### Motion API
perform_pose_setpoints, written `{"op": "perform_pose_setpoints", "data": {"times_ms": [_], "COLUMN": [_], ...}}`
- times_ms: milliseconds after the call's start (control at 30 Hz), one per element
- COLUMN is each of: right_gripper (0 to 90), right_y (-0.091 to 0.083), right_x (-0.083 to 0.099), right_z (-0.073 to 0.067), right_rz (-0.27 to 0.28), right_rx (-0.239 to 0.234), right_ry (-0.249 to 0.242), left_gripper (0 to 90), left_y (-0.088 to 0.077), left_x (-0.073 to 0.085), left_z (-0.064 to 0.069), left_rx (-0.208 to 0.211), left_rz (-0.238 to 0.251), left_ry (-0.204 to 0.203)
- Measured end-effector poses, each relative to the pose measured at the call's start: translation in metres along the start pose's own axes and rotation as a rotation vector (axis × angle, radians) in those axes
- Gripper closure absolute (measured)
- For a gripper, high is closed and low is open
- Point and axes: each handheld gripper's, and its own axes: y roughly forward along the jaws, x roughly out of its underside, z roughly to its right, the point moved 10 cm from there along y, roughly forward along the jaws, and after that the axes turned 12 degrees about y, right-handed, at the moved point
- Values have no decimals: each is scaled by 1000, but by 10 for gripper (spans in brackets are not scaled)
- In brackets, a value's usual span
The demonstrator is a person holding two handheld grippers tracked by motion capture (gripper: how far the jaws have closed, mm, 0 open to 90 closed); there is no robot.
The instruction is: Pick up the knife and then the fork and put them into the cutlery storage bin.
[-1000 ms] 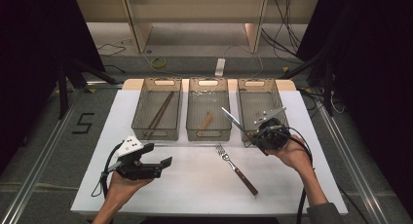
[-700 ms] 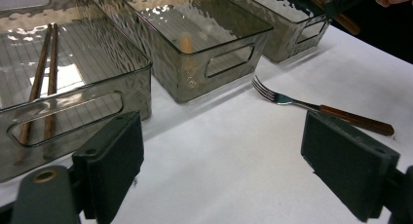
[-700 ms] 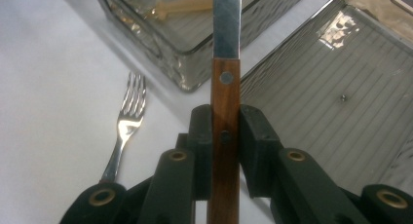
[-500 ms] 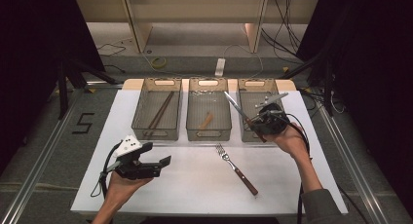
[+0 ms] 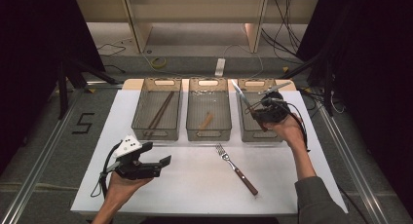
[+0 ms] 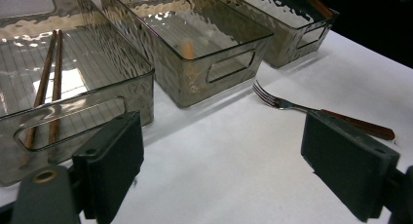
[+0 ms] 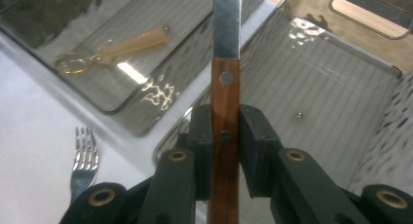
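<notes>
Leftmost on the floor beside the table, a marking reading "5". On the white table, near its front left corner, the left gripper, held low in a hand, jaws spread wide with nothing between them, pointing right along the tabletop. Seen past those jaws in the left gripper view: left bin of ribbed smoky plastic holding two dark chopsticks lying side by side along its length. Next to the right, middle bin with a pale-handled utensil lying slantwise on its floor. On the bare table in front of that bin, a fork with a wooden handle, tines toward the bins, handle toward the near right, long axis diagonal. Further right, right bin, and above it the right gripper, raised in a hand, jaws pinching the wooden handle of a knife. Knife clear of the table and above the right bin's left half; long axis tilted, steel blade pointing up and away to the left toward the far edge, handle end down toward the hand. In the right gripper view, knife running straight up between the two pads, pads pressed on either flat side of the riveted handle, blade continuing beyond the top. No brand or label legible on bins, cutlery or grippers.
</notes>
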Motion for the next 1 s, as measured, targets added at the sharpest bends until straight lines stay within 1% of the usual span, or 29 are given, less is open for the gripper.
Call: {"op": "perform_pose_setpoints", "data": {"times_ms": [267,533,767,867,1000], "right_gripper": [771,770,769,769,769], "right_y": [5,8,14,16,20], "right_x": [-6,-6,-5,-3,-2], "right_z": [15,28,34,35,34], "right_rz": [6,3,-6,-20,-27], "right_rx": [32,58,67,74,71], "right_ry": [66,129,165,172,184], "left_gripper": [153,153,153,152,152], "left_y": [0,0,0,1,0], "left_x": [0,0,0,1,0], "left_z": [-1,0,0,0,1], "left_rx": [0,-1,2,2,3], "left_rz": [-1,-3,-6,-5,-5], "left_ry": [1,2,7,4,6]}}
